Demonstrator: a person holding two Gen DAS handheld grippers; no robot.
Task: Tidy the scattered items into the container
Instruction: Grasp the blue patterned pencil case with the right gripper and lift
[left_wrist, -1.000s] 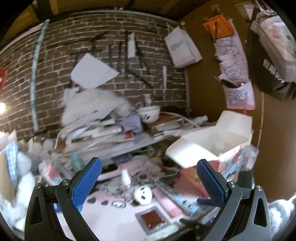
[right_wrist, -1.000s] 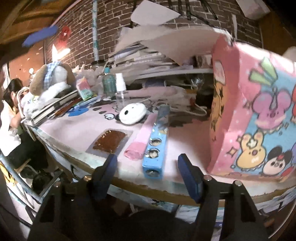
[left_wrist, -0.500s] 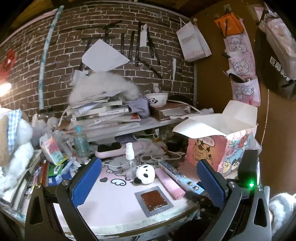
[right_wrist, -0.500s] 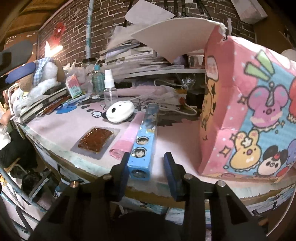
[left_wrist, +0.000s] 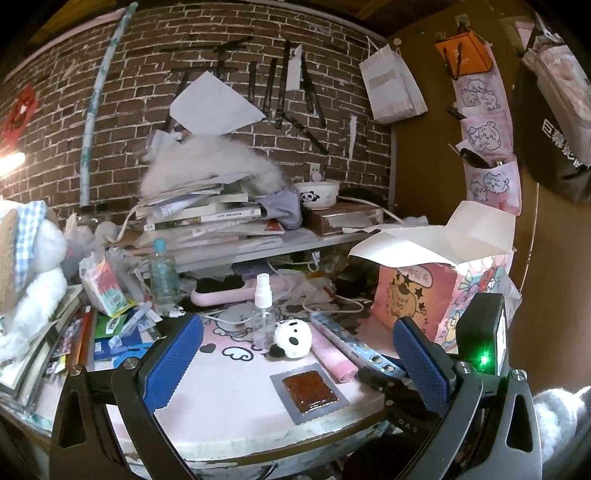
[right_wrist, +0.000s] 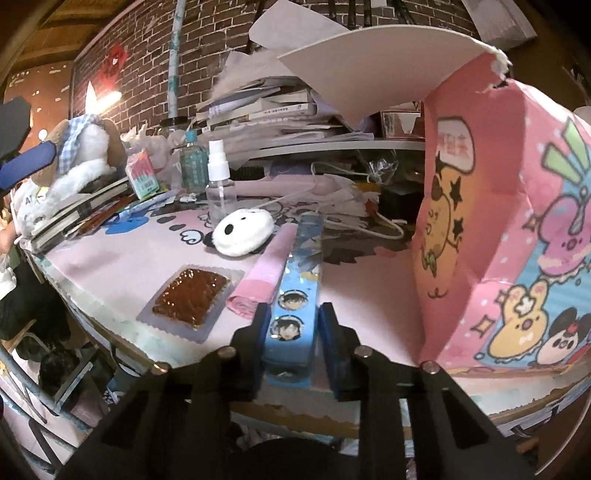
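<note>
Grippers at the desk edge, right one closing in on the blue box.

Right gripper (right_wrist: 291, 332) has its fingers astride the near end of the long blue character-print box (right_wrist: 297, 291) on the pink desk mat (right_wrist: 122, 254), narrowed around it; whether the pads already bite, I cannot tell. Squeeze square on both long sides, lift level, then swing right to the open pink cartoon box (right_wrist: 498, 229) standing just beside, clearing its raised flap. Left gripper (left_wrist: 295, 360) hovers spread wide, holding nothing. Loose on the mat, by my count: one blue box, one pink roll (right_wrist: 269, 266) touching it, one panda plush (right_wrist: 242, 232), one clear spray bottle (right_wrist: 219, 188), one brown snack sachet (right_wrist: 190, 293).
</note>
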